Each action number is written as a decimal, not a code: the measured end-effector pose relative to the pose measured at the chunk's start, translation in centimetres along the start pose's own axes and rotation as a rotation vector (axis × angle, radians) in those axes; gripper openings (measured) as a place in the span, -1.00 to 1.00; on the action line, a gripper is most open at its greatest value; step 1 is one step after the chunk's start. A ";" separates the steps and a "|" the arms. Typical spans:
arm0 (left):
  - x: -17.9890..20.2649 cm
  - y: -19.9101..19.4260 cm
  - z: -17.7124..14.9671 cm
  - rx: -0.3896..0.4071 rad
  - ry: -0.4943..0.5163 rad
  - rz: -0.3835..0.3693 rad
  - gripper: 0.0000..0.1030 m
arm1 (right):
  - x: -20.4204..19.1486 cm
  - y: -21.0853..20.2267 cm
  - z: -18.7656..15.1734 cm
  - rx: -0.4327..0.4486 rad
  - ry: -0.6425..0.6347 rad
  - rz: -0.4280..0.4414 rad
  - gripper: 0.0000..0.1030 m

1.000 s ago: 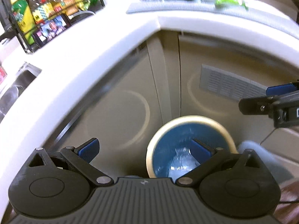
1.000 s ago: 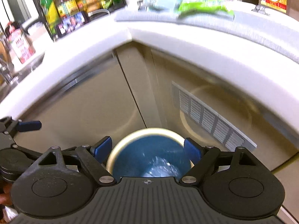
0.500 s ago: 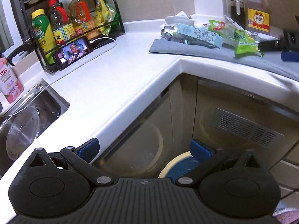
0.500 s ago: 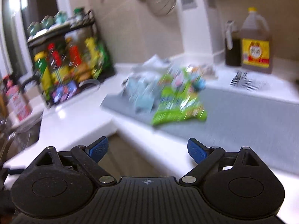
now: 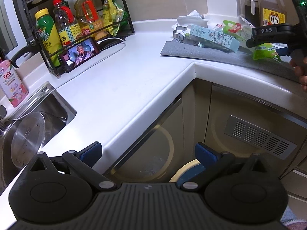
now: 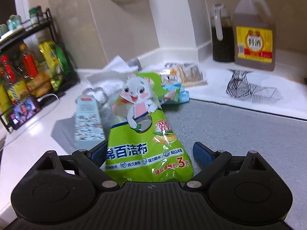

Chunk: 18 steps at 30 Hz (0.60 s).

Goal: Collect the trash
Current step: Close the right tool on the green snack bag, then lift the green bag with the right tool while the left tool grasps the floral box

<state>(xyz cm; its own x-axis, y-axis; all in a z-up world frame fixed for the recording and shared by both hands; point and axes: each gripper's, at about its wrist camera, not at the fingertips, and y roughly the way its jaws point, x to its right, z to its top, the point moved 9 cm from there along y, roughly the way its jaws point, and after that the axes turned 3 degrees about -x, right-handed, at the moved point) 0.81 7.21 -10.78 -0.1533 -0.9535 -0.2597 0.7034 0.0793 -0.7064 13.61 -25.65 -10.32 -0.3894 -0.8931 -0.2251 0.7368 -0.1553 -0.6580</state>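
Observation:
A green packet (image 6: 144, 134) with a cartoon rabbit lies on the grey mat (image 6: 239, 130), its near end between the jaws of my right gripper (image 6: 151, 153). That gripper is open, and its right pad stands clear of the packet. Beside the packet are a light-blue carton (image 6: 88, 120), a crumpled white tissue (image 6: 115, 67) and clear wrappers (image 6: 188, 72). My left gripper (image 5: 147, 151) is open and empty at the counter's edge, above the cream-rimmed bin (image 5: 182, 169) with its blue liner. From there the same pile shows far right: carton (image 5: 214, 36), green packet (image 5: 264, 50).
A black rack of bottles (image 5: 76, 25) and a phone (image 5: 80, 54) stand at the back left. A sink (image 5: 63, 105) holds a steel lid. A cooking-wine jug (image 6: 253, 36), a dark bottle (image 6: 220, 38) and a striped wrapper (image 6: 245, 88) sit behind the mat.
My right gripper has swung up from over the bin to the mat and now straddles the green packet. My left gripper has risen a little, so the counter has come into its view.

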 end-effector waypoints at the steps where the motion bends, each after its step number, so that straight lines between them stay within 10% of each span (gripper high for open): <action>1: 0.0 0.1 0.1 -0.003 0.000 0.001 1.00 | 0.0 0.4 -0.1 -0.011 -0.007 0.002 0.81; 4: 0.1 0.3 0.6 -0.006 -0.001 0.003 1.00 | -0.2 0.8 -0.4 -0.022 -0.037 0.007 0.60; 7: 0.4 0.3 1.3 0.004 0.006 0.008 1.00 | 0.1 -0.3 -0.6 0.024 -0.067 -0.019 -0.04; 18: 2.9 0.6 3.9 0.026 0.046 -0.006 1.00 | 6.1 -5.5 0.2 0.169 0.044 -0.028 -0.10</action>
<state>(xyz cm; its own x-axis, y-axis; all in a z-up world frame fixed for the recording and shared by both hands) 3.48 3.39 -9.42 -0.1885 -0.9394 -0.2863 0.7201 0.0660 -0.6908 7.32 -30.38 -7.96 -0.4323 -0.8686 -0.2422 0.8062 -0.2519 -0.5354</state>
